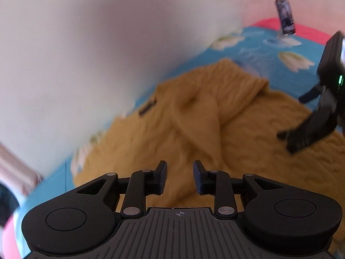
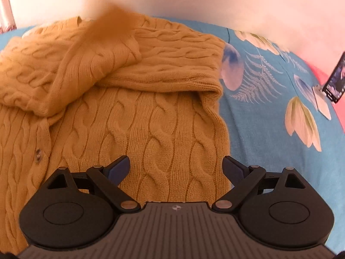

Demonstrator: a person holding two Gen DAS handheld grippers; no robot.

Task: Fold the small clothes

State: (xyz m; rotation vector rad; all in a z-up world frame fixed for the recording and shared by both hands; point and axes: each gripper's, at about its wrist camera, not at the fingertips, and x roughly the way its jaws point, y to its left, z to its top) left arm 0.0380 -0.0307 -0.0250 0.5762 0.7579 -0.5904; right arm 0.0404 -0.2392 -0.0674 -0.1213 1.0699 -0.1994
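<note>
- Left tool [image 1: 180,177]: jaws partly apart, nothing between; tilted down over the yellow cardigan [image 1: 194,129].
- Right tool [image 2: 175,170]: jaws wide apart, empty, angled down above the cardigan's body.
- Cardigan lies on the blue bedsheet [image 2: 269,129], 1 sleeve [image 2: 151,64] folded across.
- Risk: the loose sleeve could slip or bunch if snagged.

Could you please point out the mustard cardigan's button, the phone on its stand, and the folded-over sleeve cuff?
cardigan button [image 2: 38,153], right wrist view, on the button's face.
phone [image 1: 285,17], left wrist view, middle of its screen.
sleeve cuff [image 2: 213,86], right wrist view, on the ribbed end of the sleeve.
</note>
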